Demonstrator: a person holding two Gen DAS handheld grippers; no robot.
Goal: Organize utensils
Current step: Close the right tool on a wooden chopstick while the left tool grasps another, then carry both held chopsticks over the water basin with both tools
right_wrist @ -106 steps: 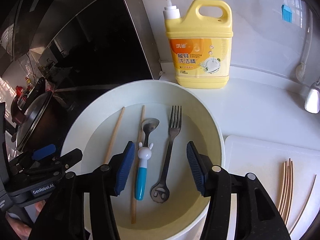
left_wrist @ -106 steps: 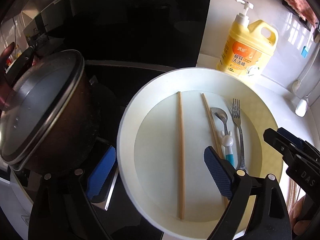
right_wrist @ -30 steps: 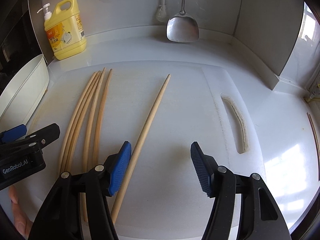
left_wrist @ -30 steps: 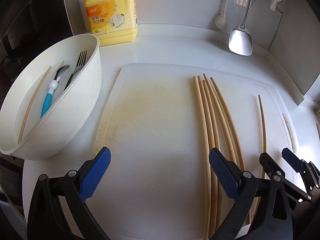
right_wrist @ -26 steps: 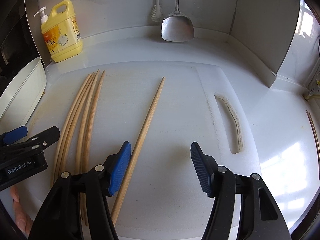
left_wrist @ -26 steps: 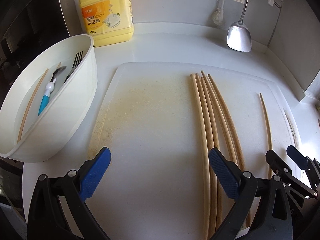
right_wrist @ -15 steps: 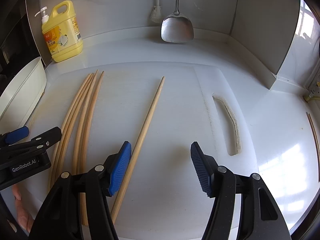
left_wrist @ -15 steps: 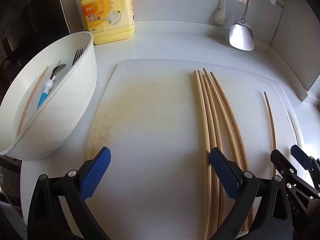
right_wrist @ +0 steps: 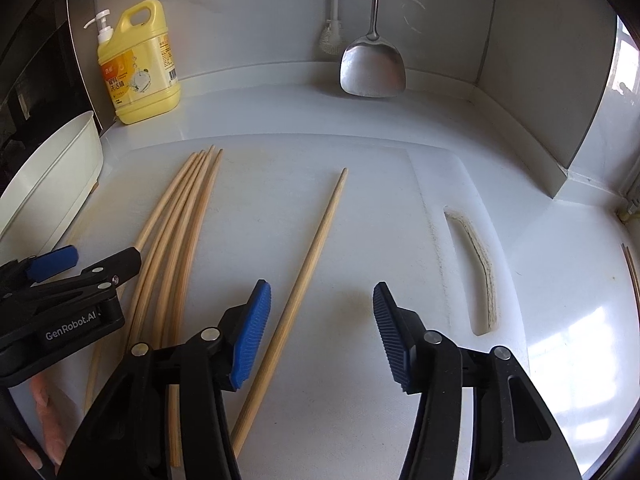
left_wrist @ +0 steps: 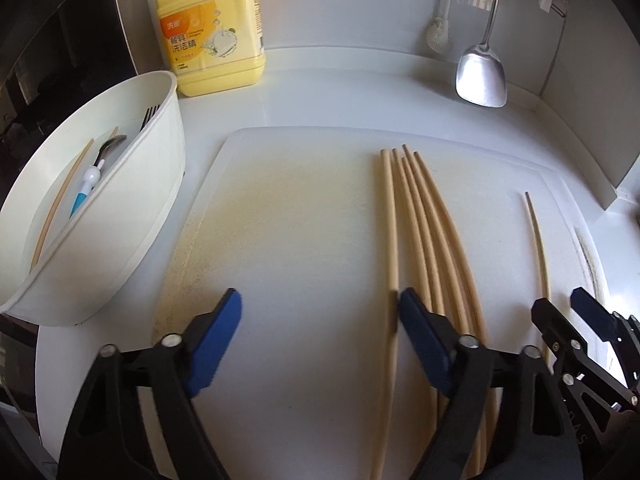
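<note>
Right wrist view: right gripper [right_wrist: 320, 332] is spread over the cutting board [right_wrist: 372, 208], the single chopstick [right_wrist: 308, 260] just inside its left finger. Left gripper [left_wrist: 316, 340] (also spread) hovers beside the chopstick bundle [left_wrist: 424, 232]. Likely step: gathering chopsticks; next, centre and close.

chopsticks [left_wrist: 424, 232]: matt wood | cutting board [left_wrist: 288, 240]: stained plastic | spatula [right_wrist: 372, 66]: shiny metal | bowl [left_wrist: 132, 208]: smooth plastic

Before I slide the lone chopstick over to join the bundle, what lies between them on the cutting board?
Nothing: in the right wrist view, only bare cutting board separates the lone chopstick from the bundle.
</note>
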